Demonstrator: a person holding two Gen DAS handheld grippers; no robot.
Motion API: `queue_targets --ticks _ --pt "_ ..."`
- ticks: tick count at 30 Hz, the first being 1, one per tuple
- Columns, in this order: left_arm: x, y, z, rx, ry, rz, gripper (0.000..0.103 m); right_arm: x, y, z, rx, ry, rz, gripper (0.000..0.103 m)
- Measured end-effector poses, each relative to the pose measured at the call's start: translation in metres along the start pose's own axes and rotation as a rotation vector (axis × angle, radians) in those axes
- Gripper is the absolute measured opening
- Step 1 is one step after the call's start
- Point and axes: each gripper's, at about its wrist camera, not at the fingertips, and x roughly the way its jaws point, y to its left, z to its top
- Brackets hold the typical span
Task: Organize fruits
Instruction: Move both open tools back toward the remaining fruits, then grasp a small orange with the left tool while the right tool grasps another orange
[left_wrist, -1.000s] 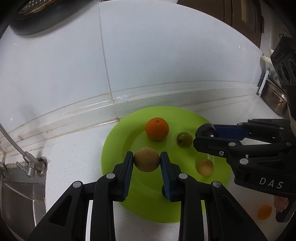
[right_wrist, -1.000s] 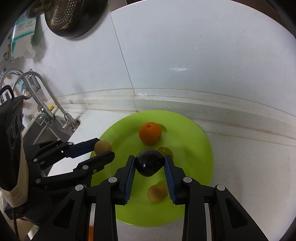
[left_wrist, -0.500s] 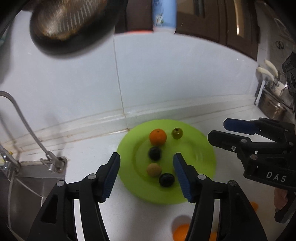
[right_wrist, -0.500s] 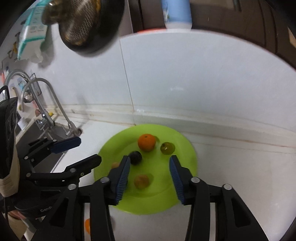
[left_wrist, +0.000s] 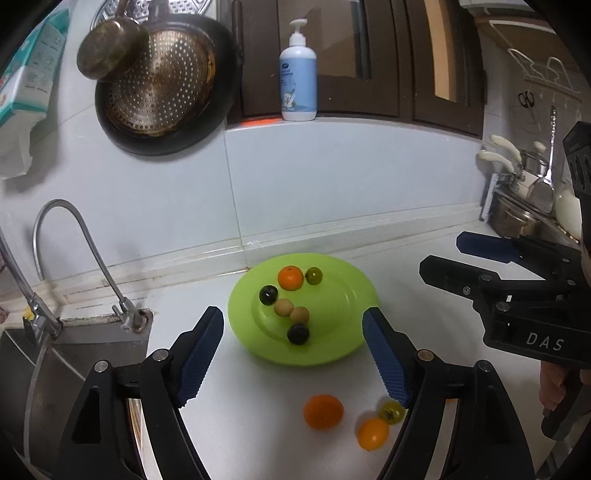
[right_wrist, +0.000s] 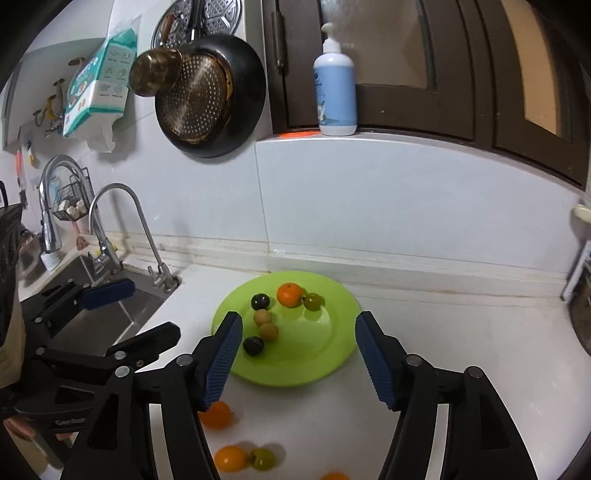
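Both claws, left (left_wrist: 293, 354) and right (right_wrist: 297, 356), gape empty above the green plate (left_wrist: 347, 295); oranges (left_wrist: 323, 411) lie loose nearby.

The lime plate (left_wrist: 351, 295) looks like glossy plastic on a smooth white speckled counter (left_wrist: 258, 398), beside a shiny metal faucet (right_wrist: 122, 206), below a perforated metal strainer (left_wrist: 159, 92) and glossy wall tiles (right_wrist: 388, 199).

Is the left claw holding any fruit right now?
No, the left claw is wide open with nothing between its pads, and the fruit lies apart from it on the plate and counter.
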Motion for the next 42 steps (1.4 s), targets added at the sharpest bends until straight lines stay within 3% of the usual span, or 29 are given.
queue_targets --ticks 20,42 --pt "-0.037 -0.022 -0.041 0.005 0.021 -0.009 0.080 -0.047 0.005 -0.049 0.015 0.041 -0.045 0.064" --pt "0.002 -0.043 -0.087 0.049 0.169 -0.048 0.080 -0.022 -0.014 -0.113 0.082 0.231 -0.083 0.064"
